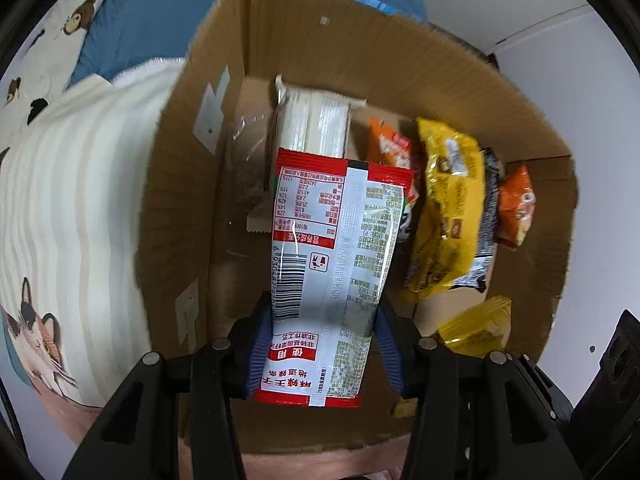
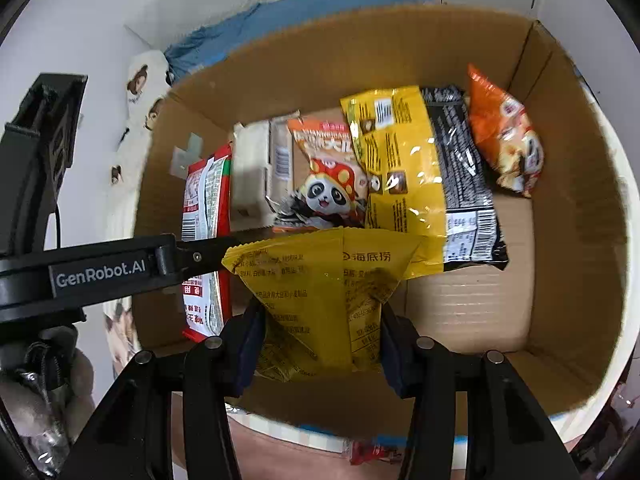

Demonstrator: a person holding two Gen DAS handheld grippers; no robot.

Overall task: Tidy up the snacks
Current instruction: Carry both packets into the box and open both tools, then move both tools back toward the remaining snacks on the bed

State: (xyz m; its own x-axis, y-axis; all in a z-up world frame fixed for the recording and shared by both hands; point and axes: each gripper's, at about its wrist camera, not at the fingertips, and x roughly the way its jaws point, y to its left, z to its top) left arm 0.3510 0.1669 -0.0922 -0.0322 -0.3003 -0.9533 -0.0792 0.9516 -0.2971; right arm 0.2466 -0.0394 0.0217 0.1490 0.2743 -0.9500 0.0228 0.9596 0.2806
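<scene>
A cardboard box (image 1: 460, 72) (image 2: 580, 240) holds several snack packets. My left gripper (image 1: 324, 320) is shut on a red and white packet (image 1: 332, 264), held over the box's left side; the same packet shows in the right wrist view (image 2: 204, 200). My right gripper (image 2: 320, 320) is shut on a small yellow packet (image 2: 320, 292), held over the box's near middle; it shows in the left wrist view (image 1: 476, 328). In the box lie a cream noodle pack (image 1: 312, 128) (image 2: 252, 168), a panda packet (image 2: 328, 184), a large yellow packet (image 1: 448, 208) (image 2: 400, 168), a black packet (image 2: 464, 184) and an orange packet (image 1: 516, 208) (image 2: 504, 140).
The box sits on a bed with a striped cream blanket (image 1: 68, 184) and a blue pillow (image 1: 168, 12) (image 2: 304, 4). The left gripper's black arm (image 2: 100, 272) crosses the right wrist view. Bare box floor (image 2: 472, 304) shows at the near right. A white wall (image 1: 580, 92) stands behind.
</scene>
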